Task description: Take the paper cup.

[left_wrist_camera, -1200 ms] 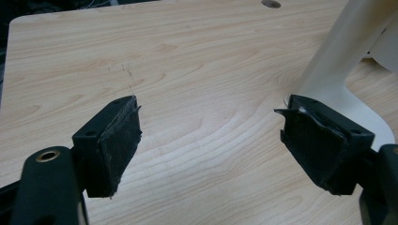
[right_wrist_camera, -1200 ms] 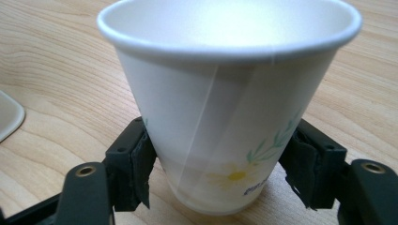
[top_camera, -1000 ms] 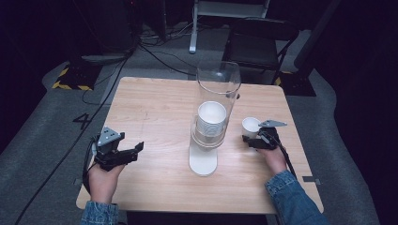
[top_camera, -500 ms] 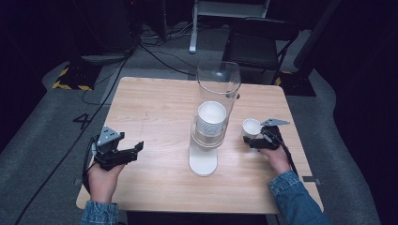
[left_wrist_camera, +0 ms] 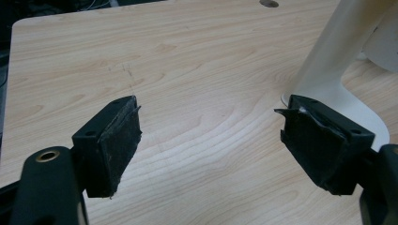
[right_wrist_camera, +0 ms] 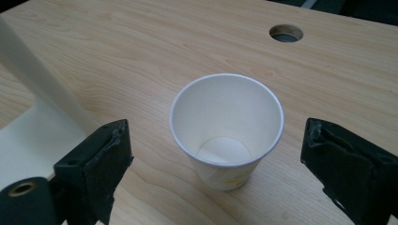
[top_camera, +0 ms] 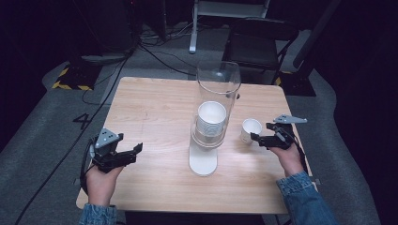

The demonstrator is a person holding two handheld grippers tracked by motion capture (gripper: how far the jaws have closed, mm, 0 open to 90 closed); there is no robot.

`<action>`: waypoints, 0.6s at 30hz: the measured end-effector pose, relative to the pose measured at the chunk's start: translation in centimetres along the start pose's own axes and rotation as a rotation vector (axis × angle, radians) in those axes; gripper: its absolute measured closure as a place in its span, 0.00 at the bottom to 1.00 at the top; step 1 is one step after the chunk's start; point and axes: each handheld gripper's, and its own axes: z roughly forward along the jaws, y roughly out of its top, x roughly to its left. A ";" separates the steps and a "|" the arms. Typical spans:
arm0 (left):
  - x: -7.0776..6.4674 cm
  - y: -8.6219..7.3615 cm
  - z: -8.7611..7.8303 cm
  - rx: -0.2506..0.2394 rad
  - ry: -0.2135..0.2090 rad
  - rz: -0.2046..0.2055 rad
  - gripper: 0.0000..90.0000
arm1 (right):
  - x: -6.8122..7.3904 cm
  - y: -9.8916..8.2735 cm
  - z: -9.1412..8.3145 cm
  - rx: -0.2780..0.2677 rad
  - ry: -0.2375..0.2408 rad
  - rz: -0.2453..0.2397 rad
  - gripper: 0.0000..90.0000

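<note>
While the cup (right_wrist_camera: 226, 129) stood upright on the table (top_camera: 155, 103), just right of the dispenser (top_camera: 211, 126) | right gripper (right_wrist_camera: 216, 173) nearest, jaws had just been opening, wide apart, nothing held, cup dead ahead between them | left gripper (left_wrist_camera: 209, 140) open, empty, well off

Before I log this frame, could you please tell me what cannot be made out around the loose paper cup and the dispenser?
- Paper cup: its print is too small in the high view and cut off by its own rim in the right gripper view.
- Stacked cups in the clear dispenser tube: their number is hidden by nesting and glare.
- Dispenser stand: its top is cut off in the left gripper view.
</note>
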 end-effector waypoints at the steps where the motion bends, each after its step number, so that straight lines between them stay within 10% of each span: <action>1: 0.0 0.0 0.0 0.003 -0.002 0.001 0.22 | 0.3 0.2 -0.4 -0.014 0.009 -0.006 0.11; 18: -0.8 -0.1 0.6 0.056 -0.067 0.043 0.22 | 6.0 2.4 -3.3 -0.076 0.168 -0.126 0.15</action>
